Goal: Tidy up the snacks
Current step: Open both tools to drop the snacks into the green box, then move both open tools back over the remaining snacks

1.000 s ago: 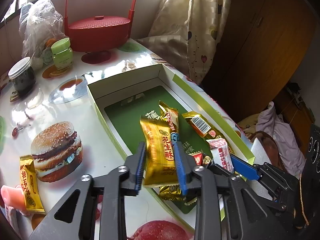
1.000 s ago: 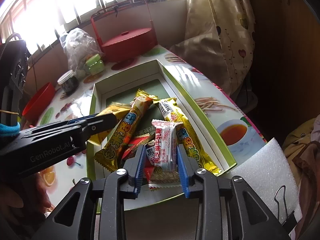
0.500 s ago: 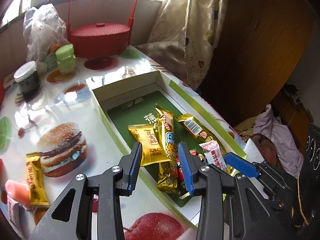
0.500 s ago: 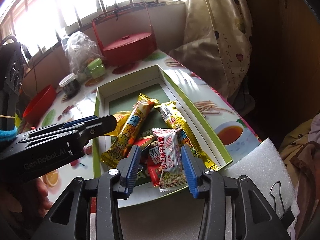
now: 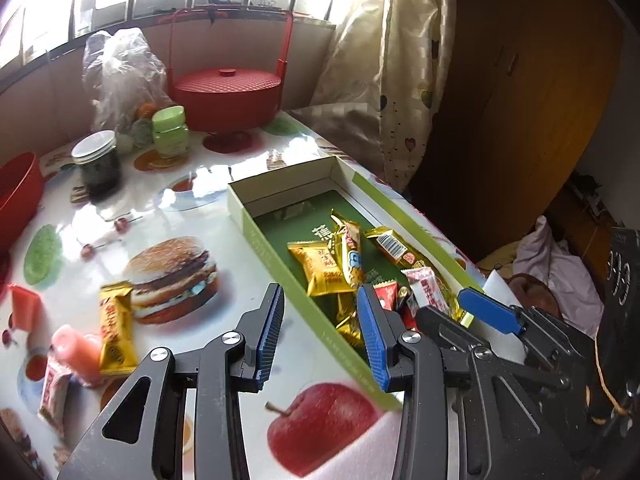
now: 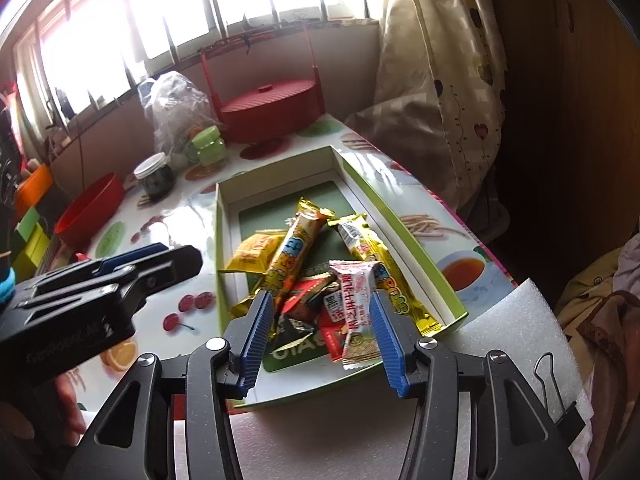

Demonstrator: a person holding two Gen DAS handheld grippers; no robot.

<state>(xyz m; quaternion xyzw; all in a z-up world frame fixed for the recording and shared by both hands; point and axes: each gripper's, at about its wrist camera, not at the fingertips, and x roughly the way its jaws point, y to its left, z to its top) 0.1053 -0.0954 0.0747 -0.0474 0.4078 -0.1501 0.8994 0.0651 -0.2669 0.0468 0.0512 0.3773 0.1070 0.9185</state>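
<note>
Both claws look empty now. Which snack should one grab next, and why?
Probably the left claw should swing over to the gold snack packet lying outside the box, beside the printed burger. Its jaws are apart with nothing between them. The right claw is opening over the white-and-pink packet already lying in the box.

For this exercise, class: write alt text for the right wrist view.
The right gripper, its jaws opening and empty, hovers over a shallow green-rimmed cardboard box of wrapped snacks, a white-and-pink packet lying uppermost. The left gripper sits beside the box.
</note>
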